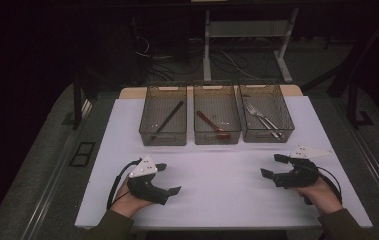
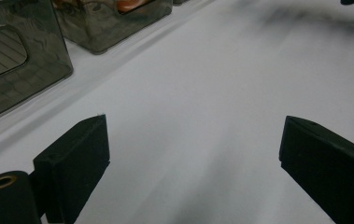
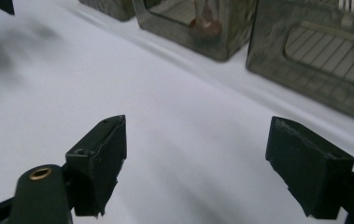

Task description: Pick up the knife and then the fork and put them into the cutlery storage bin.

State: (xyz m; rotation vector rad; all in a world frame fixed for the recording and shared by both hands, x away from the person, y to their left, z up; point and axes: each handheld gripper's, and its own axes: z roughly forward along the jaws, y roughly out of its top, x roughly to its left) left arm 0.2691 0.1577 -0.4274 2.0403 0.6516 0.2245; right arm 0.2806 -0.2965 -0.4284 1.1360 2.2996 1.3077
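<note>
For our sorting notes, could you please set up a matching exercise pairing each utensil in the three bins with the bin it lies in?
Things:
1. black chopsticks
2. red spoon
3. metal forks

Places:
A. right bin
B. left bin
C. middle bin

Pairs: 1-B, 2-C, 3-A
</note>
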